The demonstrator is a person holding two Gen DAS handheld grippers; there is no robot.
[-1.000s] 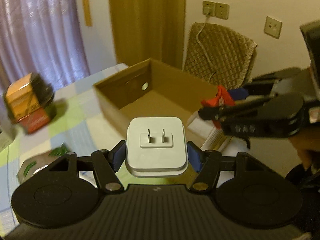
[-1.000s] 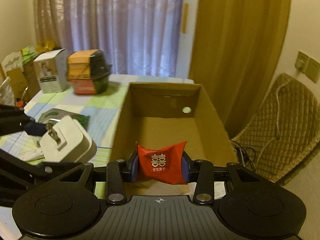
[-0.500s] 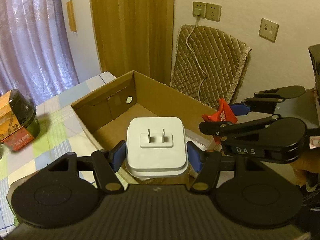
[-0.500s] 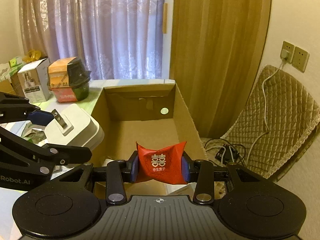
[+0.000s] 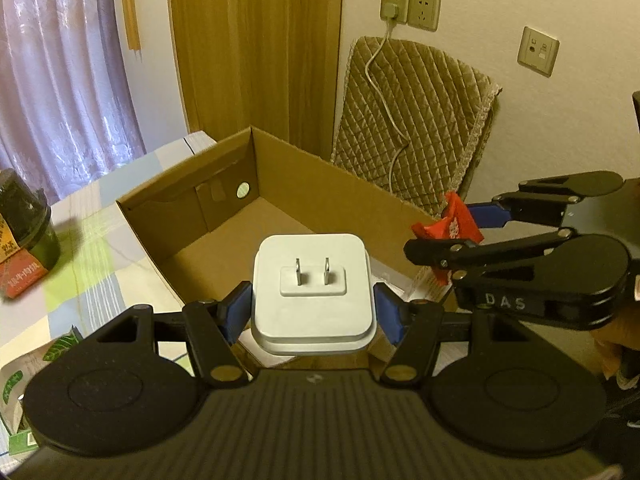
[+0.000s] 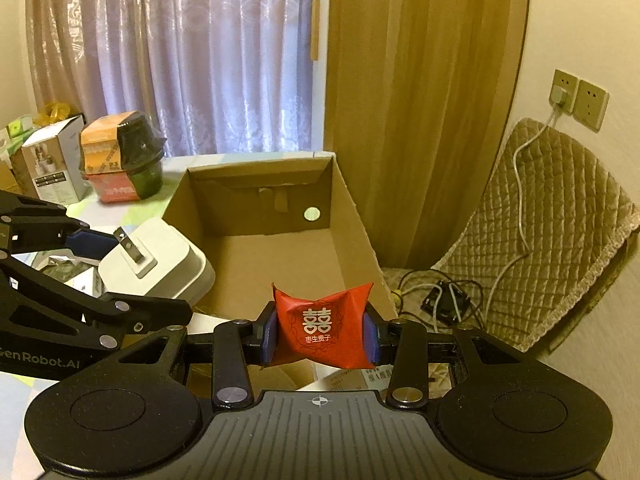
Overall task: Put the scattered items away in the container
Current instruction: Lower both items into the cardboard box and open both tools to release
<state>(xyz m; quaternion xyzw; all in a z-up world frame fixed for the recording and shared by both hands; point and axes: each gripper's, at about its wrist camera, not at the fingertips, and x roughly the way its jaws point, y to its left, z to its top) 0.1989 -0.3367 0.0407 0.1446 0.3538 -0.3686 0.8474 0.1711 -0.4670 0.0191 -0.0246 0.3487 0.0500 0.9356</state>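
Charger (image 5: 312,286), white, square, two flat prongs facing forward, is clamped between the blue pads of the left claw (image 5: 313,307), held in the air just above the near edge of the cardboard box (image 5: 176,216). Red candy packet (image 6: 322,326), white double-happiness print, is pinched by the right claw (image 6: 320,334), pads pressed on both its sides, also over the box's near end. In the left wrist view the right claw (image 5: 452,236) is seen at the right with the packet (image 5: 450,228) in it, close beside the charger but apart. In the right wrist view the left claw (image 6: 120,276) is seen at the left with the charger (image 6: 160,268), just beside the box's left wall.

Box is open-topped, nothing seen on its visible floor, a round hole in the far wall; it sits on the checked worktop (image 5: 92,248). A green-printed packet (image 5: 24,376) lies on the worktop at the near left. Farther left a black bowl with orange and red sleeve (image 6: 120,156) is seen, next to a white carton (image 6: 52,168). Behind the box: a quilted cover (image 5: 412,128), a white cable (image 5: 380,80) running up to a wall socket (image 5: 394,6), brown curtain (image 6: 424,80) and sheer purple curtain (image 6: 180,60).
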